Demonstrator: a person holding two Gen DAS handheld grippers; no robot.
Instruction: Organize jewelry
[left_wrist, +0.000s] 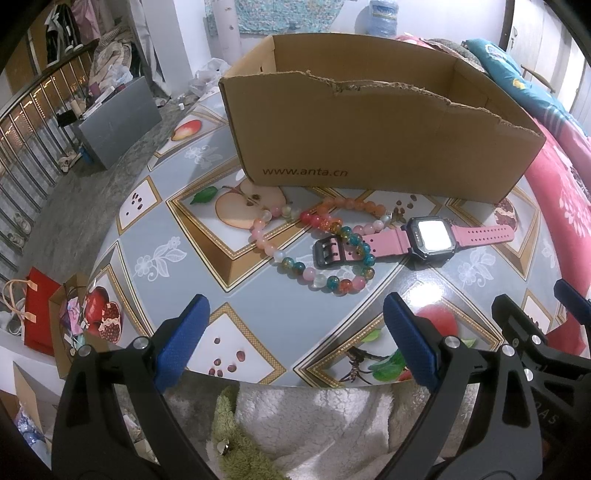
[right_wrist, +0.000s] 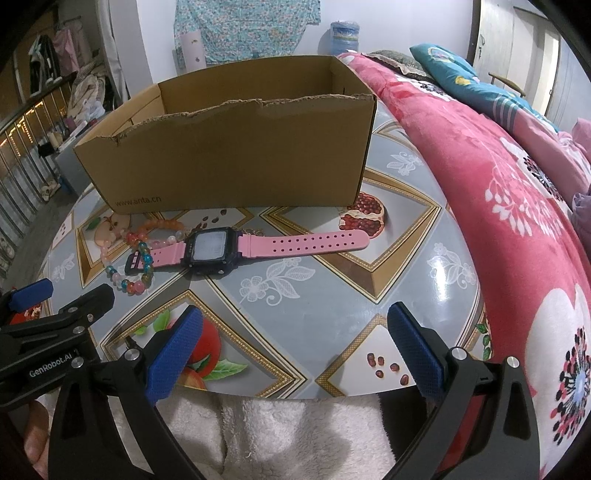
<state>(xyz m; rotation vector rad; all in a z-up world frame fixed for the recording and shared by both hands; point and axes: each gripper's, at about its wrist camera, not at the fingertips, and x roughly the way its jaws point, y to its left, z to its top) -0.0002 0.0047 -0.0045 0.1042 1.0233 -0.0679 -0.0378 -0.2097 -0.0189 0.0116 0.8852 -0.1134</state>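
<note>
Room: a bedroom corner, with a table (left_wrist: 258, 306) covered in a glossy fruit-patterned cloth, beside a bed under a red flowered blanket (right_wrist: 517, 192).
Left gripper (left_wrist: 293, 339): blue-padded fingers (left_wrist: 181, 339) spread wide apart, holding nothing, over the near edge of the table.
Right gripper (right_wrist: 293, 347): fingers (right_wrist: 415, 350) likewise spread wide and empty, over the near edge; it sits just to the right of the left gripper.
Nearest jewelry: a multicoloured bead bracelet (left_wrist: 332, 258) lies flat on the cloth ahead of the left gripper, its loop crossing over the buckle end of the watch strap.
Watch (right_wrist: 210, 249): a pink-strapped watch with a dark square case lies flat, face up, strap stretched out toward the bed side.
Second bracelet (left_wrist: 354, 206): orange and pink beads, just behind the first and touching it, near the foot of the box.
Box (left_wrist: 369, 147): an open cardboard box with a torn front rim stands behind the jewelry; what is inside cannot be seen.
Below the table edge: white fluffy fabric (right_wrist: 277, 435).
</note>
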